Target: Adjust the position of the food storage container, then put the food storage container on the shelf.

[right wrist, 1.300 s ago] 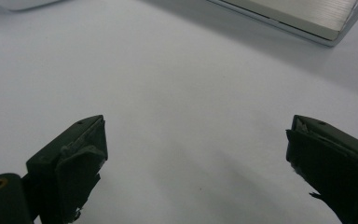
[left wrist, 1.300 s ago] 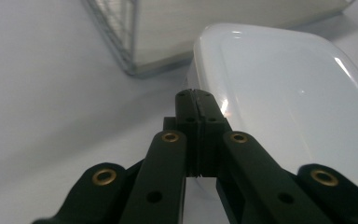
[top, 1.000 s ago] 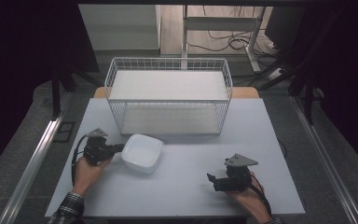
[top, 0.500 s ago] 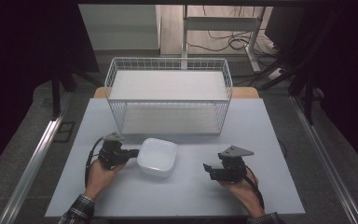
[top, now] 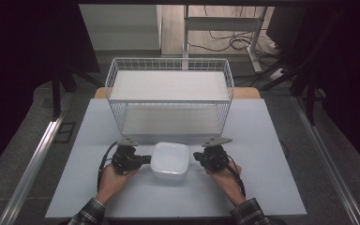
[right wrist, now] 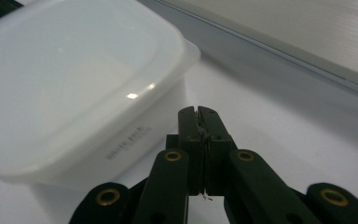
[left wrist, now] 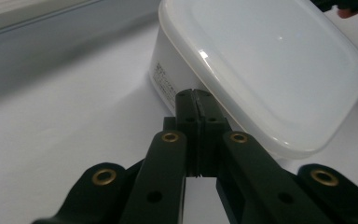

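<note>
A white lidded plastic container [top: 170, 161] sits on the table in front of the basket. My left gripper [top: 146, 160] is shut, its tips pressed against the container's left wall just under the lid rim. In the left gripper view the shut jaws of the left gripper [left wrist: 195, 93] meet the container [left wrist: 261, 60] beside a small printed label. My right gripper [top: 196, 156] is shut too, its tips at the container's right side. The right gripper view shows the right gripper [right wrist: 198, 111] close to the container [right wrist: 74, 79], whether touching I cannot tell.
A white wire basket [top: 168, 117] with a pale board on top stands just behind the container. The light table [top: 262, 187] has bare room left, right and in front. A desk frame and cables [top: 229, 42] lie on the floor beyond.
The left gripper has pushed the container right toward the table's middle. The right gripper has moved left and forward up to the container's right side.
</note>
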